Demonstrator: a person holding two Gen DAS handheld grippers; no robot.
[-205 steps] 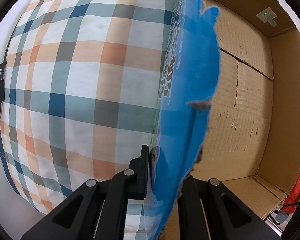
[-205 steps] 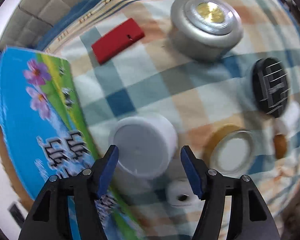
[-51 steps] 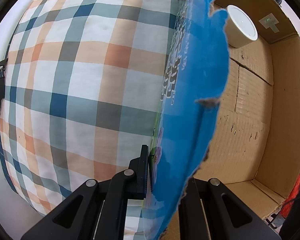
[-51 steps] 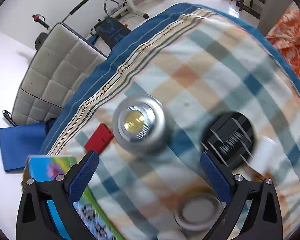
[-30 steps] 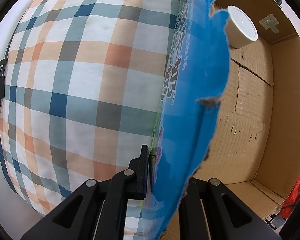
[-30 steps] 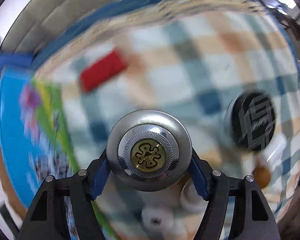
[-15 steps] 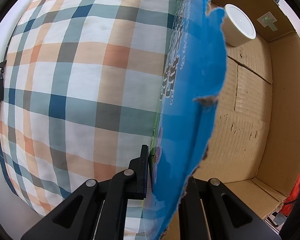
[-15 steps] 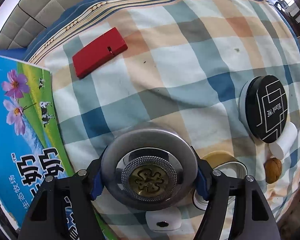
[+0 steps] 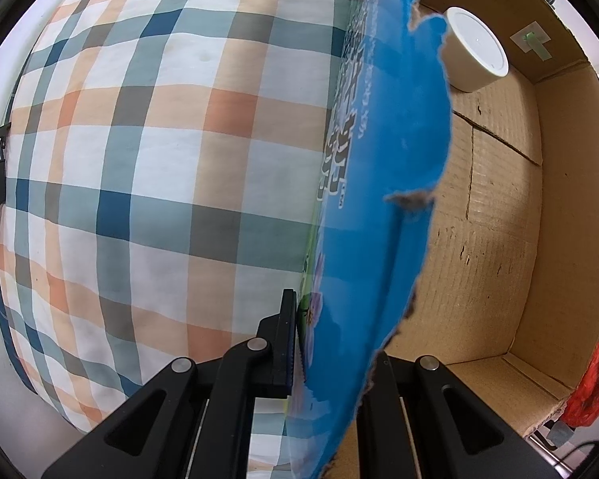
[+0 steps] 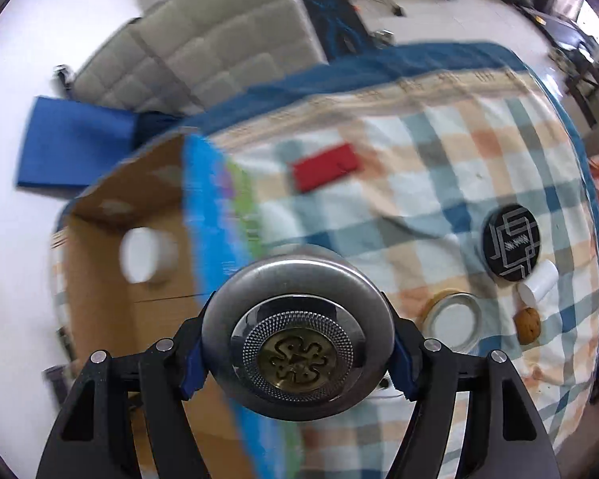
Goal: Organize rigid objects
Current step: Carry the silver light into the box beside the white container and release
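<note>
The right tool (image 10: 297, 363) grips the silver tin (image 10: 297, 337) by its rim, above the box (image 10: 112, 299) wall. The left tool (image 9: 331, 343) pinches the blue flap (image 9: 383, 207), holding the box open. The polished rim looks slippery, so a tilt could let the tin slide out; swinging low could catch the torn flap edge. The cup (image 9: 473, 54) sits in the box's far corner, leaving most of the floor free. Beyond, on the bed (image 10: 419, 215), lie a red case (image 10: 325, 171), a black lid (image 10: 511, 241), a jar lid (image 10: 453, 321) and a walnut (image 10: 528, 324).

round silver tin (image 10: 297, 337) lifted – white cup (image 9: 475, 56) inside box (image 9: 499, 239).
</note>
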